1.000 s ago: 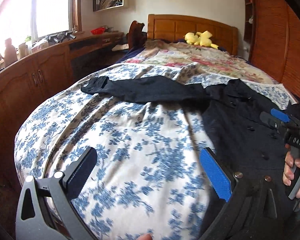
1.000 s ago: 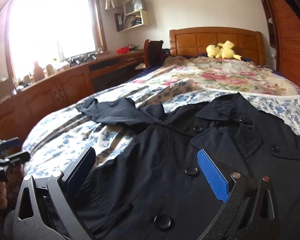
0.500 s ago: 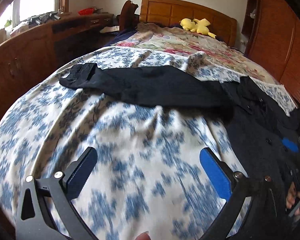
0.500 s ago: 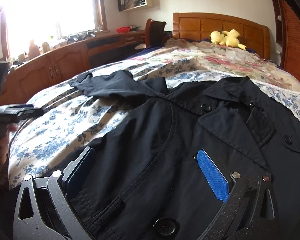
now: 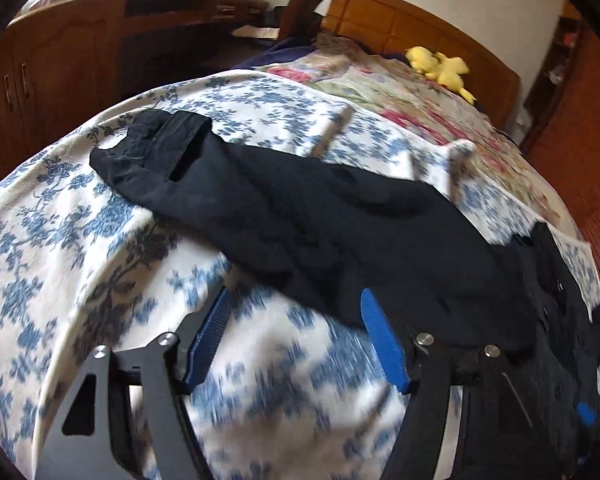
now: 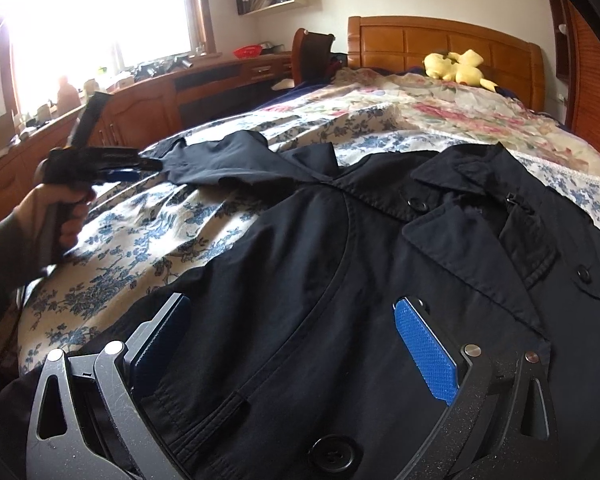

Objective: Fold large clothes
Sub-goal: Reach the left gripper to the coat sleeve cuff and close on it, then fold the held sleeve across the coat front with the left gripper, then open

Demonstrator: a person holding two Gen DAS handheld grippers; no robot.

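**Left wrist view: black coat sleeve lies ahead of a spread gripper**

Left wrist view shows the left gripper [image 5: 296, 338] with its blue-padded fingers [image 5: 383, 340] spread apart and pinching nothing, low over the blue-and-white floral bedsheet [image 5: 80, 248]. Its right finger sits at the near edge of the long black sleeve [image 5: 284, 208], which stretches across the bed toward the left edge, cuff end farthest left. Whether that finger touches the cloth cannot be told, as the near part is blurred.

Right wrist view shows the right gripper [image 6: 296, 344], also spread wide and holding nothing, just above the body of the large black buttoned coat [image 6: 339, 264]. The coat lies front-up and flat on the sheet near the foot of the bed, collar toward the wooden headboard [image 6: 439, 40]. At the left edge of the bed, the person's left hand [image 6: 62, 216] grips the other tool beside the sleeve's cuff. A yellow plush toy [image 6: 457, 66] rests on the pink floral quilt [image 6: 439, 112] near the headboard.
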